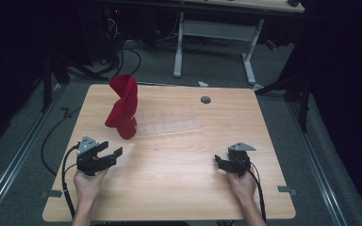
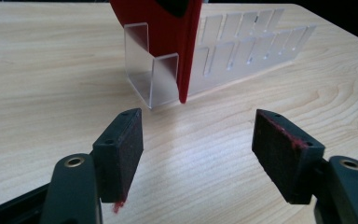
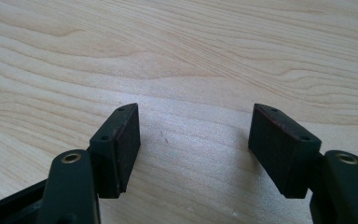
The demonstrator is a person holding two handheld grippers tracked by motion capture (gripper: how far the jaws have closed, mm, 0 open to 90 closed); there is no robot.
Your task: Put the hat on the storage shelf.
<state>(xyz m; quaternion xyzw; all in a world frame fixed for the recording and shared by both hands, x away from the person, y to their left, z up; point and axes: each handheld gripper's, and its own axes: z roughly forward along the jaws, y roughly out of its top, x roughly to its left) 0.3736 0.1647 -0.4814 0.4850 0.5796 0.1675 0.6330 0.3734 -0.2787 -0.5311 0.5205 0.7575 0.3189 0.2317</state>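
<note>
On the wooden table (image 1: 169,160), a red cloth (image 1: 124,107) is seen draped over a clear rack (image 2: 223,51) just ahead of the left gripper (image 1: 115,151), both it and the right gripper (image 1: 219,162) being held apart and empty.

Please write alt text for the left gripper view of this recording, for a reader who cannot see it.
The left tool is open with nothing between its two black jaws, pointing at a red cloth that stands in the end slot of a clear plastic rack just ahead. All rest on a light wooden table.
</note>
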